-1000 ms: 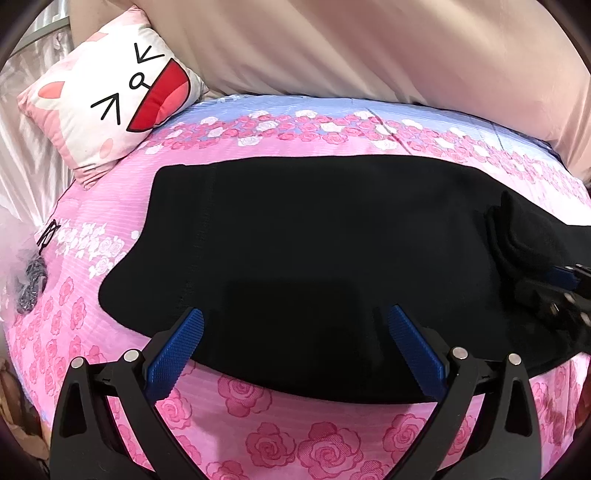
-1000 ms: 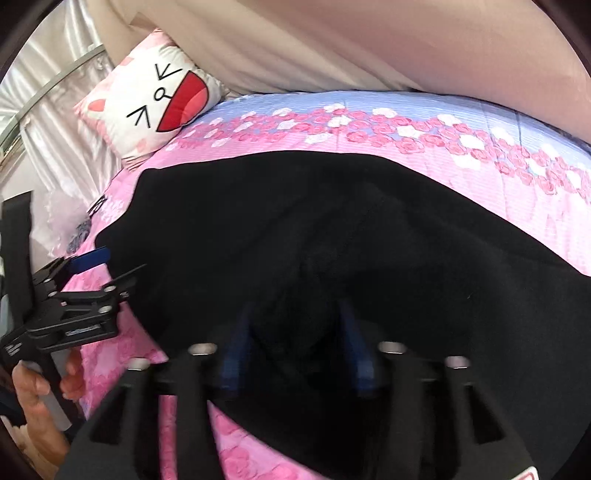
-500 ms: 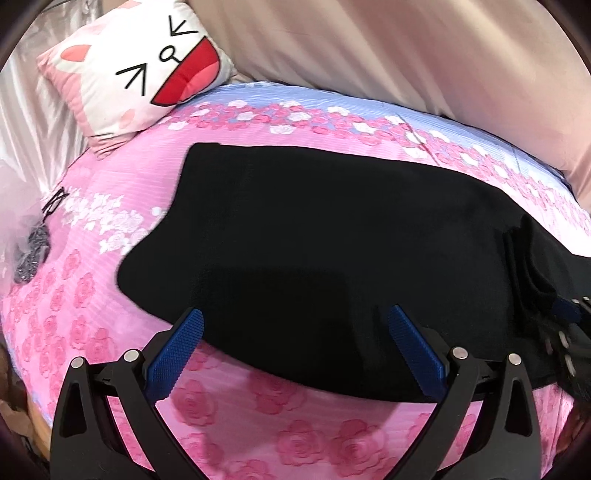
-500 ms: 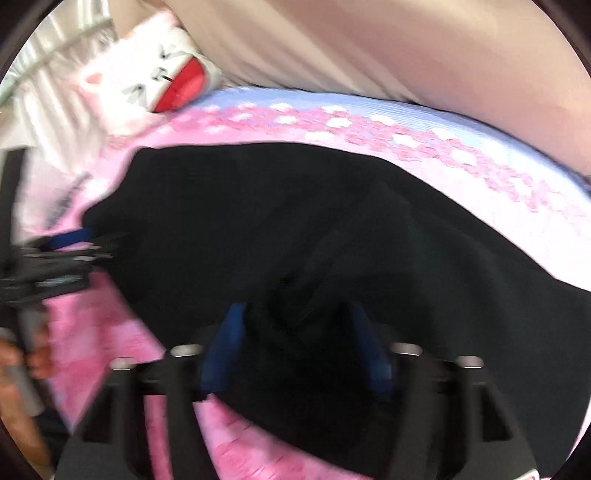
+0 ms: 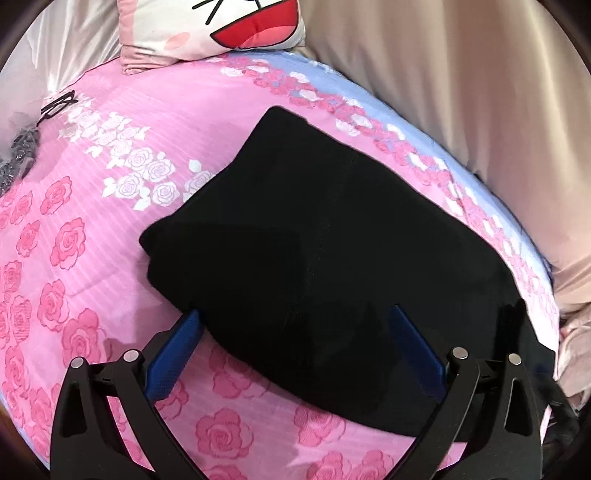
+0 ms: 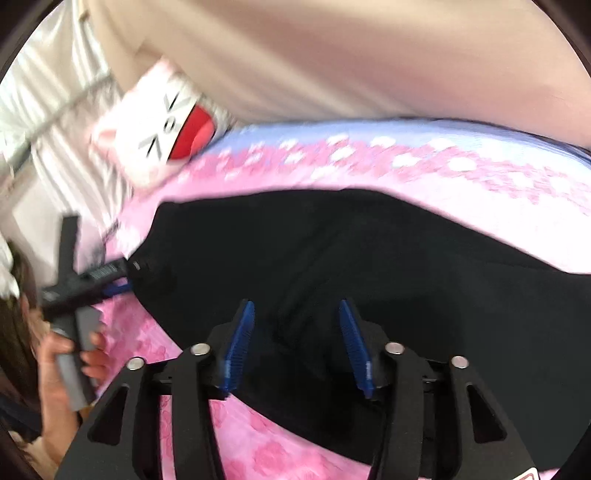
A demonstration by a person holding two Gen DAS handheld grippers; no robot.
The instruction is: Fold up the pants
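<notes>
Our left gripper (image 5: 295, 332) stands wide, its blue pads (image 5: 173, 354) straddling the near edge of the black pants (image 5: 332, 240) without pressing on them; the left pad sits just at the corner of the cloth. Our right gripper (image 6: 297, 343) has just been opening, and its jaws now stand partly apart over the dark cloth, which lies between and under the pads but is not pinched by them as far as we can tell through the blur. From the right wrist view we also see the left gripper (image 6: 110, 280) at the far corner of the pants, carried by a hand (image 6: 70, 365). The pants lie on the bed (image 5: 92, 240) with its pink rose cover, a cat-face pillow (image 5: 221, 26) behind them and a beige curtain (image 5: 461, 92) along the far side. We judge the task well along: the pants lie as a compact, thick block rather than spread out at full length. What seems left is at most one more fold or a tidying of the edges.
</notes>
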